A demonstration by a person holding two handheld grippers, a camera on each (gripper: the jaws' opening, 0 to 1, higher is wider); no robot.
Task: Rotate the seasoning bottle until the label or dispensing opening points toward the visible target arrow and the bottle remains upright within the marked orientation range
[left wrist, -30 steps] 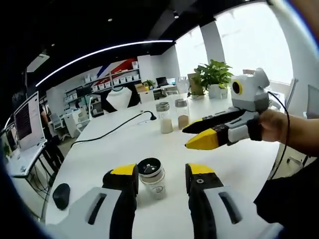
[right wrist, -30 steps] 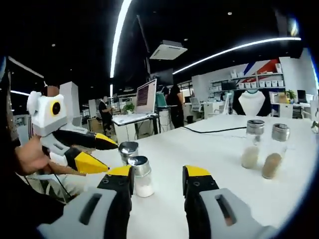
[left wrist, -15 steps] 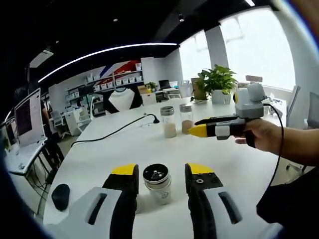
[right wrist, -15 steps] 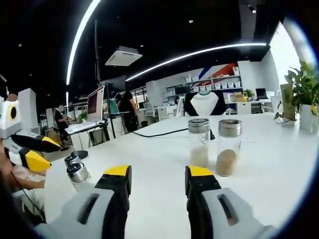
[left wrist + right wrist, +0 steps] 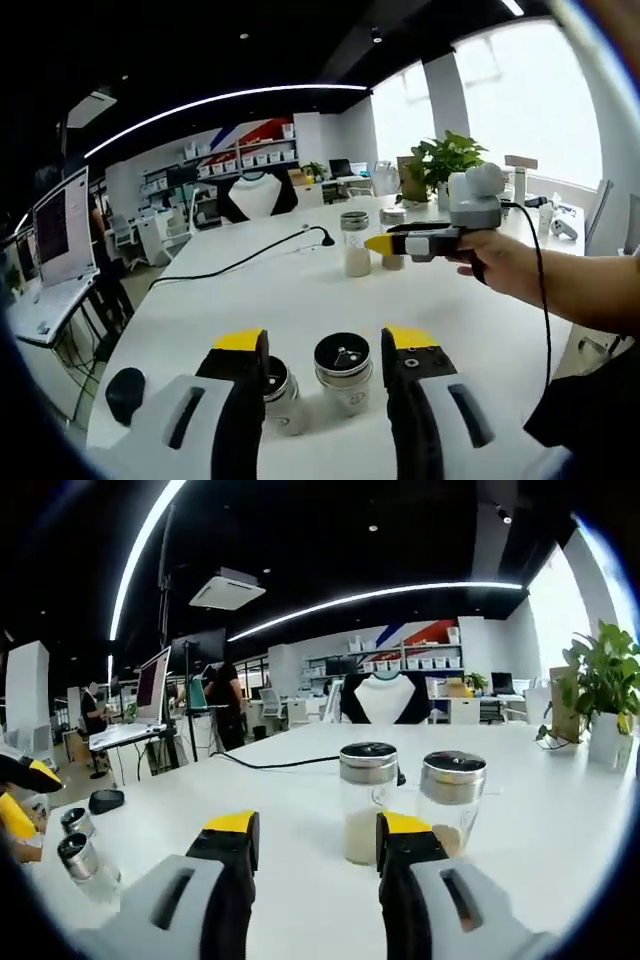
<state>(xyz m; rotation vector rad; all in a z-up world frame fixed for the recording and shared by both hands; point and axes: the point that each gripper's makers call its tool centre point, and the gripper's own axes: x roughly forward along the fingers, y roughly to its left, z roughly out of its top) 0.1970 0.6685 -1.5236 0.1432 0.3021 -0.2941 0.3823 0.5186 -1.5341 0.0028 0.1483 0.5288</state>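
Observation:
Two short seasoning bottles stand upright on the white table (image 5: pixel 250 290) just past my left gripper (image 5: pixel 325 340), which is open. The black-capped bottle (image 5: pixel 343 370) shows between the jaws, and the steel-capped one (image 5: pixel 281 392) is partly hidden by the left jaw. In the right gripper view these two are small at the far left (image 5: pixel 80 860). My right gripper (image 5: pixel 318 825) is open, close in front of two taller glass bottles: a pale-filled one (image 5: pixel 368 802) between the jaws and a brown-filled one (image 5: pixel 450 798) behind the right jaw. A hand (image 5: pixel 500 265) holds that gripper (image 5: pixel 395 243) beside the tall bottles (image 5: pixel 354 245).
A black mouse (image 5: pixel 125 392) lies near the table's left edge, and a black cable (image 5: pixel 240 262) runs across the middle. A potted plant (image 5: pixel 440 160) stands at the far right corner. Desks, monitors and people fill the room beyond the table.
The right gripper has swung away from the short bottles to the tall pair, which now loom close. The left gripper view has shifted, bringing the second short bottle into sight.

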